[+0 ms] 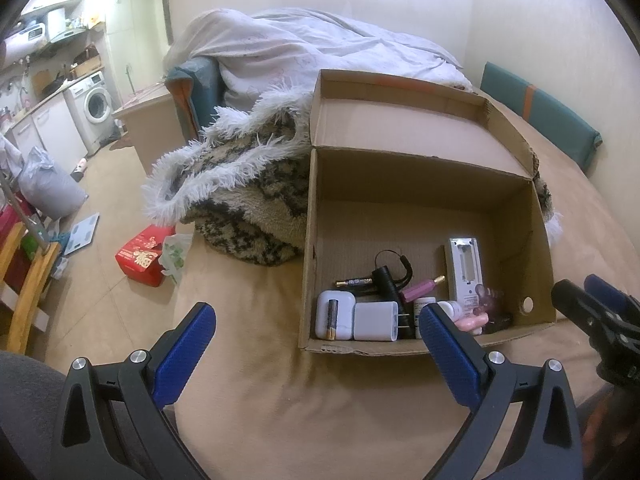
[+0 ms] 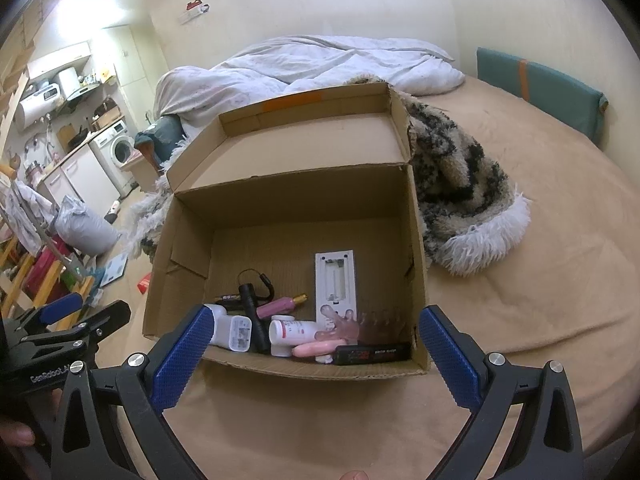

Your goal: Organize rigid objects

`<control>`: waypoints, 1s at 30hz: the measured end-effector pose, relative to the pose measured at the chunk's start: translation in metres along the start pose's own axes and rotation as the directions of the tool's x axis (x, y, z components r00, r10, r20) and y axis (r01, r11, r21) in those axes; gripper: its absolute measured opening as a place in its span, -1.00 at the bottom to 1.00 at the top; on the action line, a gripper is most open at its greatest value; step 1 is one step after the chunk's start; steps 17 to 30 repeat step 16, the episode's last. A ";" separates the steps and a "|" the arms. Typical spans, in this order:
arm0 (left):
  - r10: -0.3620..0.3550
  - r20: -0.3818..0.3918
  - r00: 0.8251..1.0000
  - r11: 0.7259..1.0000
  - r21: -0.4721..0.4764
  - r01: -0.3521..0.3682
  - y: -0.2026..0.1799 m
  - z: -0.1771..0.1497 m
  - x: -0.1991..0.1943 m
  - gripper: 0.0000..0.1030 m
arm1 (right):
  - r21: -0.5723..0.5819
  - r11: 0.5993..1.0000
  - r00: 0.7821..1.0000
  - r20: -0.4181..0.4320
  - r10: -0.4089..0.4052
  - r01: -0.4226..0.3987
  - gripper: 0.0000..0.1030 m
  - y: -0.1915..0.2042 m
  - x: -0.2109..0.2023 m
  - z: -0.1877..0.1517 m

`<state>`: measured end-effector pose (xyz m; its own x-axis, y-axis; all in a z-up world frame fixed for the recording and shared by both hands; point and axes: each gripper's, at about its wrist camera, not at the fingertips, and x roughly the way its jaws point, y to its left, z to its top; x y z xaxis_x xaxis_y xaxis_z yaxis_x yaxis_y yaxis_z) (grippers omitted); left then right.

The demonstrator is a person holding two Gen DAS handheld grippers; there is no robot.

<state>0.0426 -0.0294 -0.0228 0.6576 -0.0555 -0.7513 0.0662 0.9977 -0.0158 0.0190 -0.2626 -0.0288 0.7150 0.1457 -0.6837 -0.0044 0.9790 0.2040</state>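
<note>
An open cardboard box [image 1: 312, 240] [image 2: 416, 248] stands on the tan bed. Small rigid items lie along its near side: white chargers [image 1: 374, 320] [image 2: 236, 332], a battery [image 1: 333, 318], a black flashlight [image 1: 386, 280] [image 2: 252, 312], a pink cylinder [image 1: 418, 288] [image 2: 276, 306], a white remote shell [image 1: 464, 268] [image 2: 335, 280], a white-and-pink tube [image 2: 292, 330], a pink comb [image 2: 344, 322] and a black bar [image 2: 372, 354]. My left gripper [image 1: 318, 326] is open and empty, just before the box. My right gripper [image 2: 316, 330] is open and empty at the box's near wall.
A shaggy patterned blanket [image 1: 248, 184] [image 2: 460, 184] lies behind the box, a white duvet [image 1: 304, 48] beyond it. A teal cushion [image 1: 540, 112] leans at the right wall. On the floor at left are a red box [image 1: 142, 258], a scale and a grey bag.
</note>
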 end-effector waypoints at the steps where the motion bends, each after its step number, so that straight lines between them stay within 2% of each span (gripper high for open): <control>1: -0.002 0.001 1.000 1.000 0.000 0.002 0.000 0.000 0.000 0.97 | -0.001 1.000 1.000 0.000 0.000 0.000 1.00 0.000 0.000 0.000; 30: -0.008 -0.007 1.000 1.000 0.000 0.008 0.002 -0.001 0.000 0.97 | -0.001 1.000 1.000 -0.002 -0.001 0.001 1.00 0.001 0.000 0.000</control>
